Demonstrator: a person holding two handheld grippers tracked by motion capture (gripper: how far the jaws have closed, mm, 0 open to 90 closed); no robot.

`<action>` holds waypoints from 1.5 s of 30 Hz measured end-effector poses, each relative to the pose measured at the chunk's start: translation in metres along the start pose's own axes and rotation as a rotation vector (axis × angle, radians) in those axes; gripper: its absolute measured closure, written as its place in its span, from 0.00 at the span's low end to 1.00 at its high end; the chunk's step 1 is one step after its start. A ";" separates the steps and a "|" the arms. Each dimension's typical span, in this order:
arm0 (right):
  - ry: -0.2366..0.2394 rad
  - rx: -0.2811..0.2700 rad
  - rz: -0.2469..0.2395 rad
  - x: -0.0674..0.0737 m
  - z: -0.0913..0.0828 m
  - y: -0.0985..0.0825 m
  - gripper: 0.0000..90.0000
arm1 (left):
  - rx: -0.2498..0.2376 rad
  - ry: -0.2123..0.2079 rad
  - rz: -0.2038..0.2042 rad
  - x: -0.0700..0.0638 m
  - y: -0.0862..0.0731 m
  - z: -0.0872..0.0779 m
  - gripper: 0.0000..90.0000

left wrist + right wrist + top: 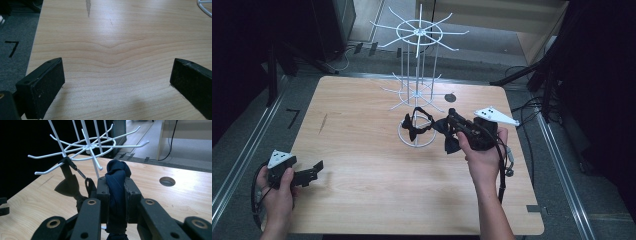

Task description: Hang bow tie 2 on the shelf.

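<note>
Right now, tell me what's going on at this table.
A person is working with two handheld grippers at a wooden table. The right gripper is clamped on a dark blue bow tie, held beside a white wire rack. Another dark bow tie already hangs from one of the rack's lower hooks. The left gripper rests open and empty near the table's left edge.
</note>
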State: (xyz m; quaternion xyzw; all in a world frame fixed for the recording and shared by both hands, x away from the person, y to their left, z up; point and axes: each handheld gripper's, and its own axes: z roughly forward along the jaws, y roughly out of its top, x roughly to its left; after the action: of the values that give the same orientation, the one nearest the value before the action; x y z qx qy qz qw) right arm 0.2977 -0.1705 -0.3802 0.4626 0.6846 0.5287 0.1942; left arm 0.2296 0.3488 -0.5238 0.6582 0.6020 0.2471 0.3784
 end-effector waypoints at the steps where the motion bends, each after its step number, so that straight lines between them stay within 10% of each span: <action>1: -0.002 -0.002 -0.003 0.000 0.000 0.001 0.88 | 0.000 0.000 0.000 0.000 0.000 0.000 0.00; 45: -0.015 -0.016 -0.023 0.025 0.020 0.030 0.86 | -0.001 -0.001 0.002 0.000 0.000 0.000 0.00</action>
State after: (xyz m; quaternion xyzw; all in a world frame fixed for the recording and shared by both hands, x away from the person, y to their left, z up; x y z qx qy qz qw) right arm 0.3133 -0.1385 -0.3549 0.4570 0.6843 0.5284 0.2091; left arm 0.2295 0.3487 -0.5238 0.6589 0.6011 0.2474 0.3787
